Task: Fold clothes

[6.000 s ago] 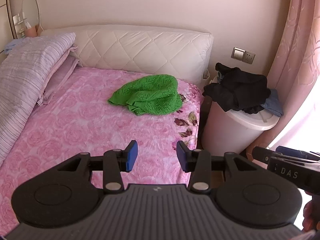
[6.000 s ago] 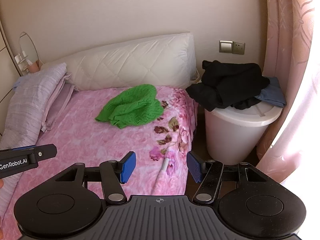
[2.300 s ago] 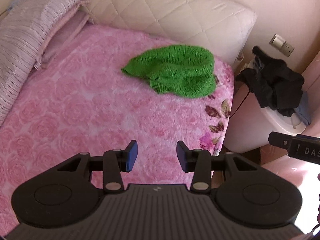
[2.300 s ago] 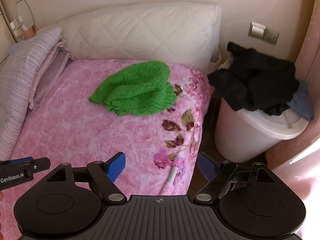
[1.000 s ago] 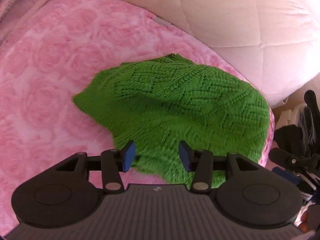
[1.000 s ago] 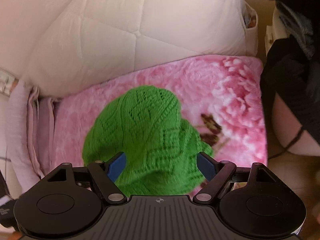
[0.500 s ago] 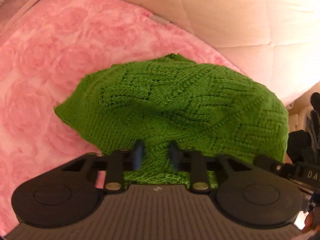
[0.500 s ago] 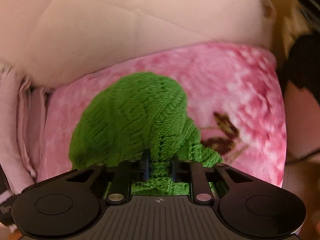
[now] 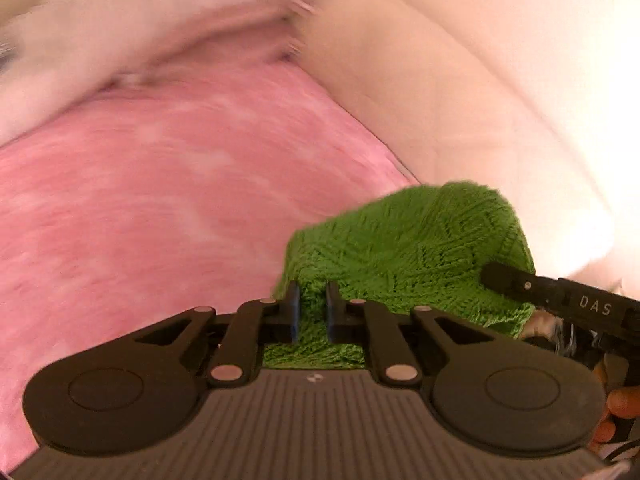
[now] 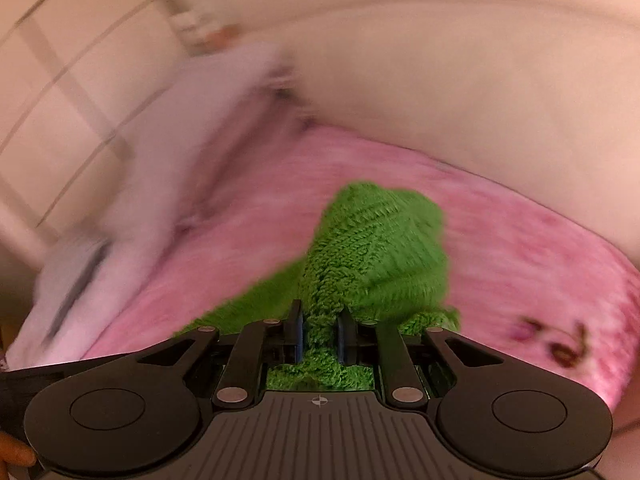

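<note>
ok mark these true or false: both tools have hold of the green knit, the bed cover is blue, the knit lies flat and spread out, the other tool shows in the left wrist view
1. Both tools grip the green knit. True: the left tool and the right tool are each closed on a bunch of the green knit, their jaws having just been closing.
2. The bed cover is blue. False: the bed cover is pink.
3. The knit lies flat and spread out. False: it is bunched up and pulled into a peak toward the tools.
4. The other tool shows in the left wrist view. True: a black bar marked DAS enters at the right edge.
</note>
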